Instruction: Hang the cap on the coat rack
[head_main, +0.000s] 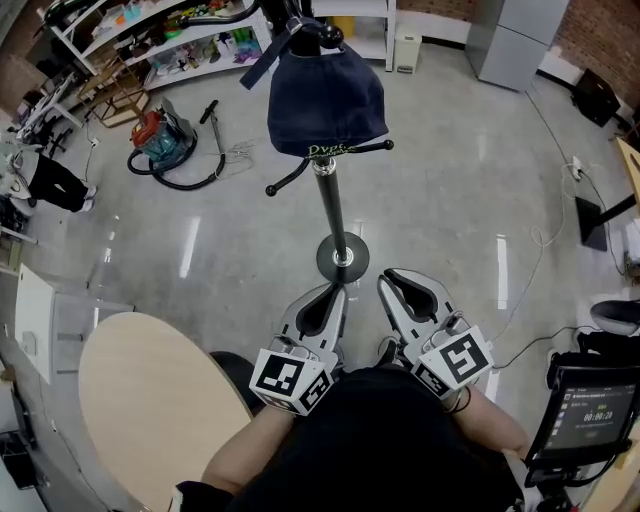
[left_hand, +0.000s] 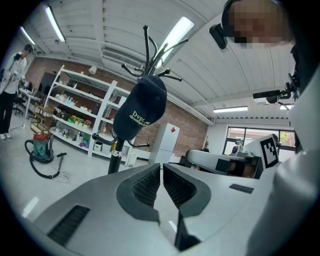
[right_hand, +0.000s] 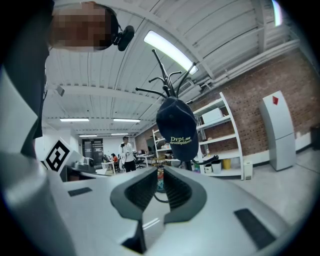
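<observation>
Navy cap (head_main: 325, 95) hangs on the coat rack (head_main: 331, 205). Held low at the waist, left hand-held gripper (head_main: 334, 292) closed, empty; right hand-held gripper (head_main: 393, 278) barely parted, empty.

The head view looks steeply down on the coat rack (head_main: 331, 205) from above; both gripper views look upward from low, sharing the cap (left_hand: 141, 107) at upper centre.
</observation>
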